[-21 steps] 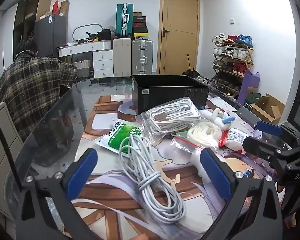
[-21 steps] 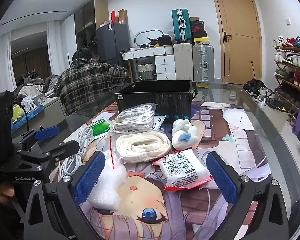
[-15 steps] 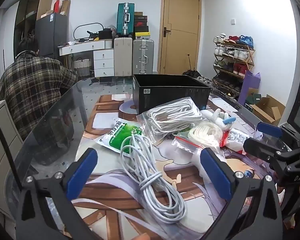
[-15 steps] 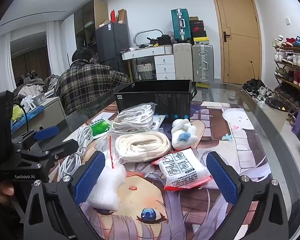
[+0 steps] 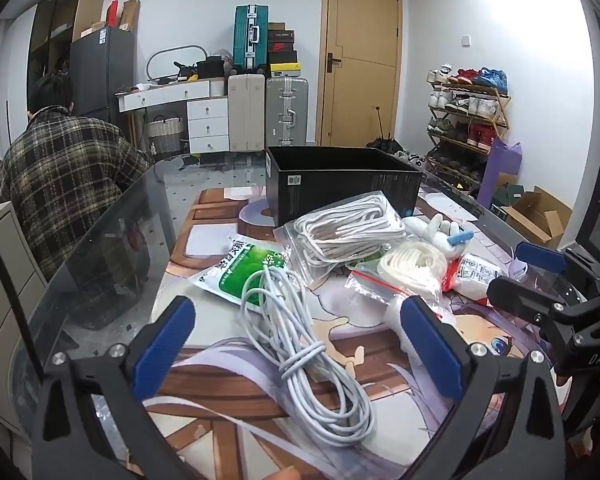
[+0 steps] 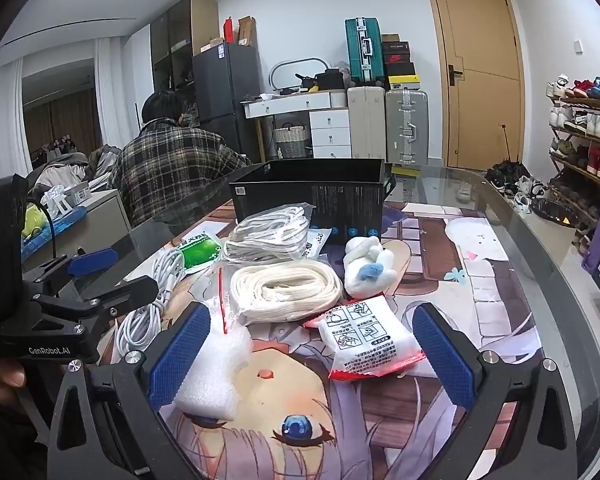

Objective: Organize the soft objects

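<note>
My left gripper (image 5: 296, 344) hangs with jaws spread wide over the coiled white cable (image 5: 300, 344) – empty. My right gripper (image 6: 312, 344) is equally agape, the foam piece (image 6: 214, 372) against its left pad and the red-edged packet (image 6: 364, 340) between. Beyond lie bagged ropes (image 6: 286, 290) and the black box (image 6: 312, 196) on the counter (image 6: 540, 264).

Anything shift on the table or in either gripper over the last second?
Nothing visibly changed. The left gripper is still open over the loose white cable, the right gripper still open near the foam piece and white packet. Neither holds anything; the black box hasn't moved.
</note>
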